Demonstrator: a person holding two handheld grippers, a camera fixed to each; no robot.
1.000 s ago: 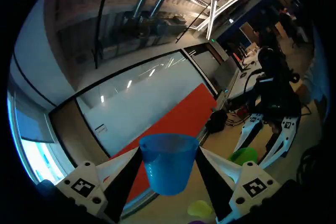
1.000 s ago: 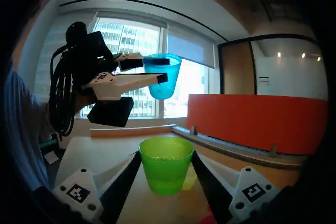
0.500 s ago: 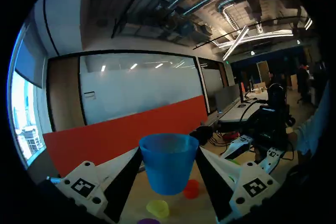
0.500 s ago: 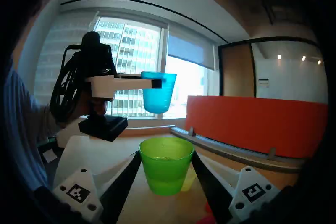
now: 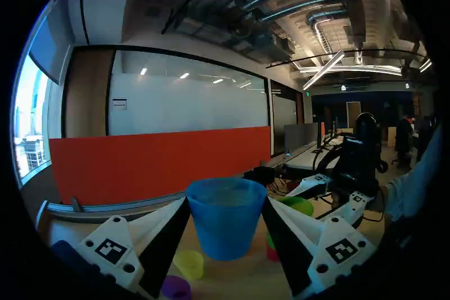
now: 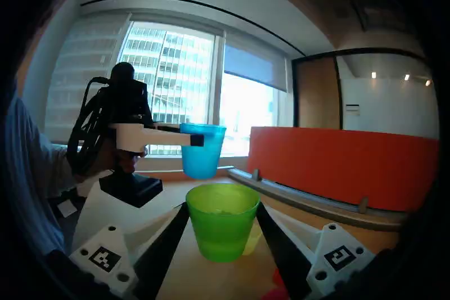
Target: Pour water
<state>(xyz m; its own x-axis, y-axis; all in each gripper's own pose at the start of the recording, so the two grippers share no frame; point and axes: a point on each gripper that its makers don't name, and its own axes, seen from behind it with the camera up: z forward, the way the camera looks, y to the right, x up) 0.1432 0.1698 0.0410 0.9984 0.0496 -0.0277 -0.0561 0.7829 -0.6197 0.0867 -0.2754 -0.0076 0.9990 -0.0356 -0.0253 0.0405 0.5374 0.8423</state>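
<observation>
My left gripper (image 5: 226,198): jaws pinch the blue cup (image 5: 226,227), upright. Right gripper (image 6: 223,205): jaws pinch the green cup (image 6: 223,232), upright over the desk (image 6: 222,280). In the right gripper view, blue hangs at 11 o'clock off green's rim, higher, near. Both smooth, tapered, translucent plastic. Pouring likely means tipping blue toward 5 o'clock.

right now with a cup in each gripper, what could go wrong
The blue cup in the left hand-held gripper looks beside the green cup, not over it; tipping here could spill onto the table. Lowering it may knock the small yellow cup or purple cup below.
</observation>
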